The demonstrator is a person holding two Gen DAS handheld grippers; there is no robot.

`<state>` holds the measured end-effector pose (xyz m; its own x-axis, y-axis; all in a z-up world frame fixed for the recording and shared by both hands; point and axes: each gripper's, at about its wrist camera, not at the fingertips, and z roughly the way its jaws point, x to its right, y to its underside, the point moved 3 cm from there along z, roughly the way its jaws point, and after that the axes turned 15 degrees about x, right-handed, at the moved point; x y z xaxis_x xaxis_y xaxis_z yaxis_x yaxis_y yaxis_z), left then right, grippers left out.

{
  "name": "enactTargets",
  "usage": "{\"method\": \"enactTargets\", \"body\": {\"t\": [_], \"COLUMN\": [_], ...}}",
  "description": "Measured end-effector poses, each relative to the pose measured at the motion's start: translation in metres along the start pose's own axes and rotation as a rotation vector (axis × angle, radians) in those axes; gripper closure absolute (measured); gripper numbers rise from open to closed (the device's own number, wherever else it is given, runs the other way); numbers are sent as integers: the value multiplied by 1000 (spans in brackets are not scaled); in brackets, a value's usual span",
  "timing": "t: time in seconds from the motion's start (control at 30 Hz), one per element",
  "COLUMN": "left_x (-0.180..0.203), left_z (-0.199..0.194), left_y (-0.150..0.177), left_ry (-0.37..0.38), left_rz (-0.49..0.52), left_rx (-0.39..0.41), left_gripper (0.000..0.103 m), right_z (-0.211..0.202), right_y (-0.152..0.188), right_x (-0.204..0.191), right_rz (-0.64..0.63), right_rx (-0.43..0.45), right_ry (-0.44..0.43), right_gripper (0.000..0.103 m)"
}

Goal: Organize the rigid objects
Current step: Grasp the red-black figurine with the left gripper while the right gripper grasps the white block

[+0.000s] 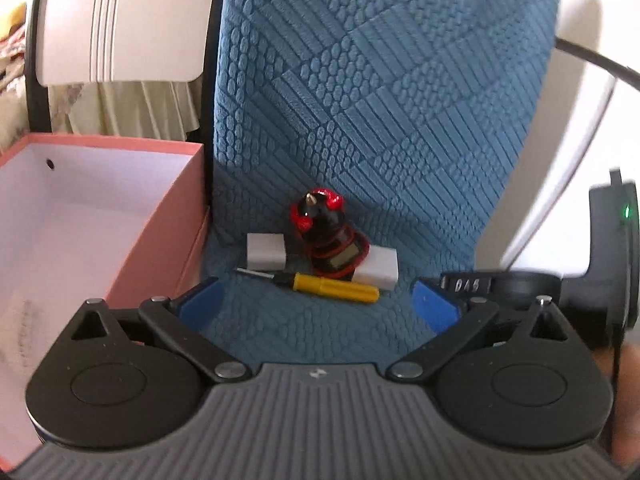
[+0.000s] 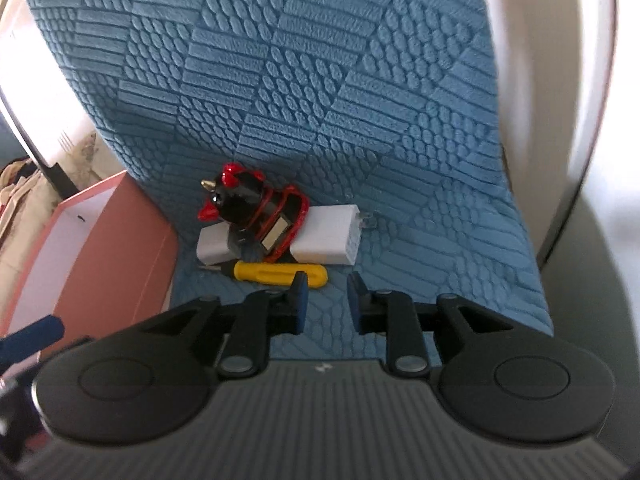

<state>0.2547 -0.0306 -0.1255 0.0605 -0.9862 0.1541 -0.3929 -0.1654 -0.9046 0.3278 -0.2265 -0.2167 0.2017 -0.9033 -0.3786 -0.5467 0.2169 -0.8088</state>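
Right wrist view: the yellow-handled screwdriver is seen just below centre on the blue quilted cover, touching a pile made of a red-and-black gadget propped over two white adapters. The right gripper is narrowly parted with nothing between its pads; the left gripper is spread wide, likewise empty. A nudged handle could topple the gadget; the pink box, lower left, could be bumped.

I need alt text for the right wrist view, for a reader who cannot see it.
The open right gripper hovers over a yellow-handled screwdriver on a blue quilted cover. Behind it, a red-and-black gadget lies across two white adapters. A pink box stands at the left.
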Motion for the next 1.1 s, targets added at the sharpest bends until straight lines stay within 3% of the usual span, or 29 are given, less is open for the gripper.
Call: {"method": "enactTargets", "body": {"t": [0.2, 0.47, 0.57, 0.67, 0.8, 0.97, 1.1], "left_x": [-1, -14, -21, -27, -36, -38, -33], "left_z": [39, 90, 104, 118, 133, 145, 156], "left_y": [-1, 1, 2, 3, 6, 5, 4], "left_ry": [-33, -50, -38, -34, -7, 25, 45], "left_rz": [-51, -145, -170, -192, -247, -263, -247], "left_rx": [-22, -52, -60, -69, -82, -79, -79], "left_gripper": [15, 20, 20, 20, 20, 20, 20], "right_z": [28, 49, 58, 72, 84, 98, 105], "right_y": [5, 11, 14, 18, 23, 24, 25], "right_x": [10, 3, 0, -6, -18, -24, -24], "right_rz": [22, -46, -67, -80, -146, -186, -195], "right_rx": [13, 8, 3, -16, -6, 31, 43], "right_ry": [7, 5, 4, -4, 3, 32, 34], "right_gripper": [78, 77, 62, 61, 47, 36, 36]}}
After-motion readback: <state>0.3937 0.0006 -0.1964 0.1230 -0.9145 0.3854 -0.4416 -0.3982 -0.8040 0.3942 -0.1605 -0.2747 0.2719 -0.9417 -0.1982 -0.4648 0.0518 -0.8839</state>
